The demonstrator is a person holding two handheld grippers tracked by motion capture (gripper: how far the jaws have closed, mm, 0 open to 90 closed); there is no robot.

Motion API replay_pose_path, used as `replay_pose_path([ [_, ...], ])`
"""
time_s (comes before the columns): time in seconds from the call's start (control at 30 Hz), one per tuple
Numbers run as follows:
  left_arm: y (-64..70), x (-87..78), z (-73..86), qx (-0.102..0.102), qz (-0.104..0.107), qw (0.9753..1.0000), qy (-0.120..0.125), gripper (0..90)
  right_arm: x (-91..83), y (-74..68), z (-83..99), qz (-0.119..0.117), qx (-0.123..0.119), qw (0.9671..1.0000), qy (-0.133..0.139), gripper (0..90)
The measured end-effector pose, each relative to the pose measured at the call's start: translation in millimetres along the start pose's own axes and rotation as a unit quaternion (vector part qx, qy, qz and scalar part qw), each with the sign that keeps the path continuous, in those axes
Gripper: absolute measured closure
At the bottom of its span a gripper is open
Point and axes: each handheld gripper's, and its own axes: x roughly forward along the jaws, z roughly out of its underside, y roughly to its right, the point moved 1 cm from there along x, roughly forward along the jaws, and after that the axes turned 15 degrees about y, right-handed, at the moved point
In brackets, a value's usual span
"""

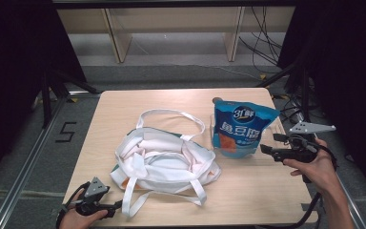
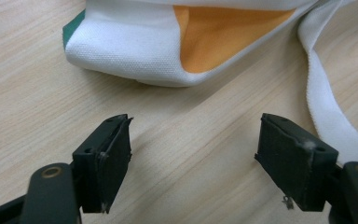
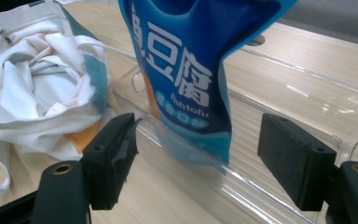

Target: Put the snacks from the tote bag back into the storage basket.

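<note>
A: Left gripper (image 1: 116, 206) sitting at the near left corner of the pale wooden table (image 1: 257, 191), jaws spread wide, released, gripping nothing. In the left gripper view (image 2: 193, 163), pointing at the near corner of the crumpled white canvas tote bag with orange and green panels (image 2: 135, 51); bare wood lying between the pads (image 2: 116, 156). One white strap (image 2: 326, 116) running just beside the right-hand pad.

B: Noting the tote (image 1: 164, 160) lying mid-table, mouth gaping, handles (image 1: 171, 114) looping toward the far side and trailing near.

A: Right gripper (image 1: 267, 149) hovering at the right edge, jaws also standing released, holding nothing.

B: Facing the blue printed snack pouch (image 1: 240, 129), standing upright inside a clear plastic tray (image 1: 213, 136), just right of the tote. In the right gripper view (image 3: 198, 154), pouch (image 3: 191, 70) rising between the spread pads, farther off, not touching them. Tray's near wall (image 3: 242, 182) lying across the gap; tote (image 3: 42, 88) bunching at left, near the tray.
</note>
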Motion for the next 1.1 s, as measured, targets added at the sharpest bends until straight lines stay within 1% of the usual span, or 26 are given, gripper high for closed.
replay_pose_path([
  [0.03,-0.4,-0.1,-0.9,0.004,0.003,1.0000,-0.004,25.1,0.1,0.4,2.0,0.000,-0.002,1.0000,0.000,28.4],
  [0.07,-0.3,0.4,-1.1,0.003,0.003,1.0000,-0.002,25.1,1.3,0.3,3.5,0.004,-0.005,0.9999,0.013,28.4],
  [0.1,-0.2,1.7,-1.3,0.002,0.005,1.0000,0.001,25.1,-0.5,1.4,3.1,-0.001,-0.012,0.9999,0.004,28.4],
  [0.13,-0.2,1.7,-1.3,0.002,0.005,1.0000,0.001,25.1,-0.9,-0.9,4.1,0.000,-0.001,1.0000,0.003,28.1],
  [0.17,0.0,2.5,-1.5,0.002,0.006,1.0000,-0.002,25.1,-1.5,0.3,4.0,0.003,-0.017,0.9998,0.005,27.4],
  [0.2,-0.1,2.0,-1.7,0.006,0.006,1.0000,-0.005,25.1,-1.5,-2.6,5.3,0.003,-0.002,1.0000,0.005,26.9],
  [0.3,-0.4,1.8,-1.7,0.013,0.005,0.9999,-0.001,25.1,0.1,-5.4,7.0,-0.003,0.000,1.0000,0.006,26.6],
  [0.33,-0.2,1.7,-2.1,0.015,0.007,0.9999,-0.002,25.1,2.3,-9.5,9.0,-0.003,-0.004,0.9999,0.010,26.6],
  [0.37,-0.2,1.7,-2.1,0.015,0.007,0.9999,-0.002,25.1,2.3,-9.5,9.0,-0.003,-0.004,0.9999,0.010,26.6],
  [0.43,1.3,2.4,-1.5,0.008,0.009,0.9999,-0.002,25.1,4.7,-19.6,10.7,0.001,-0.010,0.9998,0.016,26.6],
  [0.47,1.1,2.4,-1.3,0.008,0.009,0.9999,-0.002,25.1,4.0,-22.1,10.6,-0.002,-0.018,0.9998,0.008,26.6],
  [0.5,1.1,2.4,-1.3,0.008,0.009,0.9999,-0.002,25.1,4.4,-24.6,11.3,-0.005,-0.024,0.9997,0.009,26.6],
  [0.53,0.1,2.6,-0.9,0.015,0.003,0.9999,0.001,25.1,4.0,-29.5,12.3,-0.004,-0.009,0.9999,0.008,26.6],
  [0.57,0.1,2.6,-0.9,0.015,0.003,0.9999,0.001,25.1,4.0,-29.5,12.3,-0.004,-0.009,0.9999,0.008,26.6],
  [0.6,-0.4,1.8,-0.7,0.014,0.005,0.9999,-0.003,25.1,4.0,-33.3,14.6,-0.006,-0.018,0.9998,0.006,26.6],
  [0.67,-0.2,1.9,-0.6,0.014,0.006,0.9999,-0.004,25.1,4.8,-36.3,16.5,-0.008,-0.014,0.9998,0.009,26.6],
  [0.7,0.8,3.1,-0.3,0.010,0.004,0.9999,-0.001,25.1,5.1,-42.5,21.2,-0.007,-0.014,0.9999,0.005,26.6],
  [0.77,1.3,3.3,0.2,0.007,0.008,0.9999,-0.003,25.1,5.8,-43.7,22.9,-0.009,-0.020,0.9998,0.005,26.7],
  [0.8,1.3,3.4,0.1,0.008,0.009,0.9999,-0.005,25.1,6.8,-47.1,25.6,-0.013,-0.013,0.9998,0.004,26.7],
  [0.83,1.4,3.3,0.1,0.007,0.009,0.9999,-0.004,25.1,7.6,-50.4,28.5,-0.009,-0.015,0.9998,0.005,26.8],
  [0.87,1.3,3.2,0.1,0.008,0.009,0.9999,-0.004,25.1,8.7,-51.0,30.4,-0.013,-0.029,0.9995,0.003,26.8],
  [0.93,1.4,3.1,0.3,0.007,0.008,0.9999,-0.004,25.1,10.5,-59.0,36.6,-0.011,-0.020,0.9997,-0.003,27.4],
  [0.97,1.4,3.1,0.3,0.007,0.008,0.9999,-0.004,25.1,11.1,-59.3,38.5,-0.015,-0.033,0.9993,-0.008,27.8],
  [1.0,1.3,2.9,0.0,0.011,0.009,0.9999,-0.005,25.1,11.3,-62.3,41.1,-0.013,-0.030,0.9993,-0.015,27.9],
  [1.03,0.6,3.0,-0.3,0.018,0.009,0.9998,-0.005,25.1,12.2,-63.0,43.3,-0.012,-0.039,0.9991,-0.014,27.9],
  [1.1,0.8,2.9,-0.2,0.017,0.009,0.9998,-0.005,25.1,13.0,-64.2,47.8,-0.015,-0.038,0.9991,-0.013,27.9],
])
